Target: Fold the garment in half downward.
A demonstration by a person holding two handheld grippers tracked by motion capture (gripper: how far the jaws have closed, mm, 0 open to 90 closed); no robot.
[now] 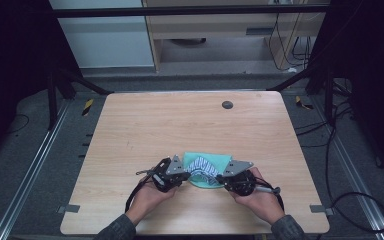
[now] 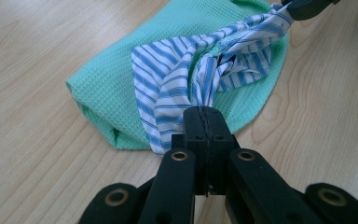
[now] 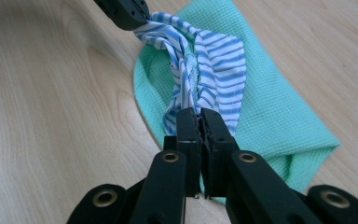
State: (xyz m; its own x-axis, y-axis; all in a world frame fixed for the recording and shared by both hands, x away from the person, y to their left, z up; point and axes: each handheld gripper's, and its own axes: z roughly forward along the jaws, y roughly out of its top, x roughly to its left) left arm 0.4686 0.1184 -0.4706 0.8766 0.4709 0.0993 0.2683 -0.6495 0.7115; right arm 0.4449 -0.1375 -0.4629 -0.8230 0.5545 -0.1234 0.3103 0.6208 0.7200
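No brand, label or lettering can be read on anything here. On the wooden table (image 1: 145,130), near the person's edge, a green waffle-weave cloth (image 2: 121,79) lies folded, and a blue-and-white striped cloth (image 2: 168,88) is stretched over it between the two grippers. The left gripper (image 2: 205,116) has its jaws pressed together on one bunched end of the striped cloth; the right gripper (image 3: 199,119) is clamped the same way on the other end. Each gripper view catches the tip of the other gripper gripping the far end at the top of its frame, and shows the stripes and the waffle texture closely. The high view shows instead both hands, the left hand (image 1: 147,197) and right hand (image 1: 260,200), the grey sleeves, a small dark round disc (image 1: 227,104) set in the table near its far edge, and cables (image 1: 340,150) trailing over the floor to the right. Beyond the table stands pale furniture
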